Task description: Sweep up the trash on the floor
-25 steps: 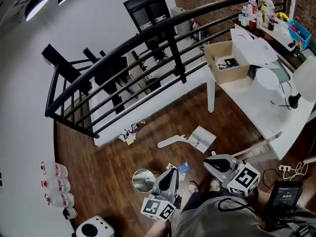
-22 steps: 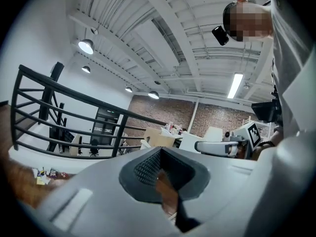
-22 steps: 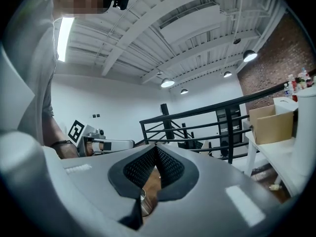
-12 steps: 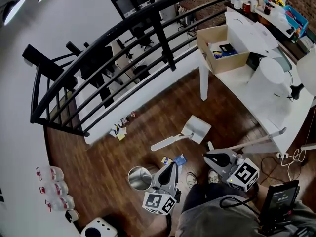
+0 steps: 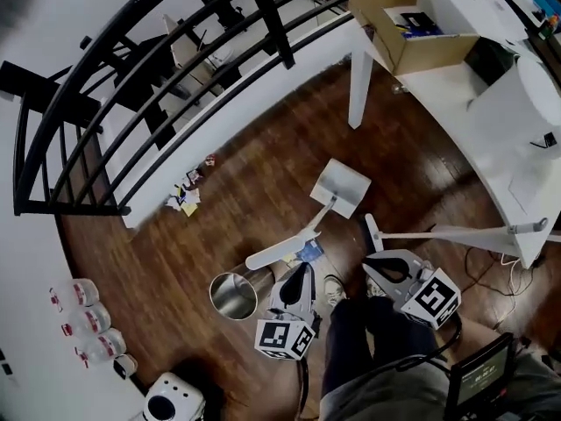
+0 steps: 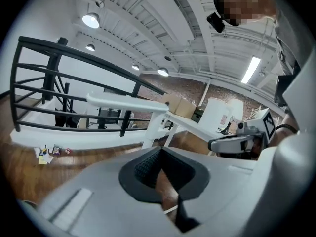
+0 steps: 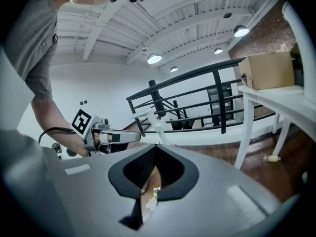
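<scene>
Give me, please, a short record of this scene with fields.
floor: dark wood
trash pile: by the railing base
packet: near the person's shoes
dustpan: white, lying on the floor
bin: metal, upright
left hand-held gripper: shut, empty
right hand-held gripper: shut, empty

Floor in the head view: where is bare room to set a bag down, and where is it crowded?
Bare floor lies between the trash pile and the dustpan, and between the bottles and the bin. Crowded by the shoes: bin, dustpan handle, broom, wrapper.
</scene>
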A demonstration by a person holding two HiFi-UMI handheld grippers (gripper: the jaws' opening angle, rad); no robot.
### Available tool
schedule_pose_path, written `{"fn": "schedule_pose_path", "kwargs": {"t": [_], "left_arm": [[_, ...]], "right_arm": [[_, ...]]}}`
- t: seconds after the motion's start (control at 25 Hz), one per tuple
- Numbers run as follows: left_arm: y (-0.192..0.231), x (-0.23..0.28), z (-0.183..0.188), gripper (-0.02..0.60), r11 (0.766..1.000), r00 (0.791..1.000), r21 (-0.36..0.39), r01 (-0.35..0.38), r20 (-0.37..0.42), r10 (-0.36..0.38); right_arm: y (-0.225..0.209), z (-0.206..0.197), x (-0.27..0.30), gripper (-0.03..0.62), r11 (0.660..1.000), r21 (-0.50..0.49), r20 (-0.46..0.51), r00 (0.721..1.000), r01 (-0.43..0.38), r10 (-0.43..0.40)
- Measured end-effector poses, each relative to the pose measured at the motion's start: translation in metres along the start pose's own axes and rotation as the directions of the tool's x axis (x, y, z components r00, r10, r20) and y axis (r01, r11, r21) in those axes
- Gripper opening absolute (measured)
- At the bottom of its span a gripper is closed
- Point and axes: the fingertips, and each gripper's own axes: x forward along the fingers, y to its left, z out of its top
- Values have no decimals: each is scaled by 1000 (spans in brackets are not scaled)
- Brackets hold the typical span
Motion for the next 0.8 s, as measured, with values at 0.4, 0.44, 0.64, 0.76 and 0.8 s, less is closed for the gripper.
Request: {"fn": "schedule_pose_path", "kwargs": {"t": [0.4, 0.44, 0.64, 0.76, 0.8], "left_arm": [[39, 47, -42, 89, 997, 999, 75, -10, -51, 14], [42, 52, -41, 179, 995, 999, 99, -1, -50, 6], [41, 85, -35, 364, 965, 997, 253, 69, -62, -55], [35, 101, -29, 343, 945, 995, 312, 98, -47, -88], [33, 105, -25, 325, 941, 995, 323, 103, -37, -96]], "right_arm": [[-28, -42, 20, 2, 999, 47, -43, 999, 19, -17], [-28, -41, 20, 2, 998, 56, -38, 999, 25, -23], [-37, -36, 14, 2, 995, 82, -23, 998, 55, -54], [-41, -47, 6, 2, 996, 53, -70, 996, 66, -62], [-40, -49, 4, 2, 996, 50, -79, 995, 72, -68]]}}
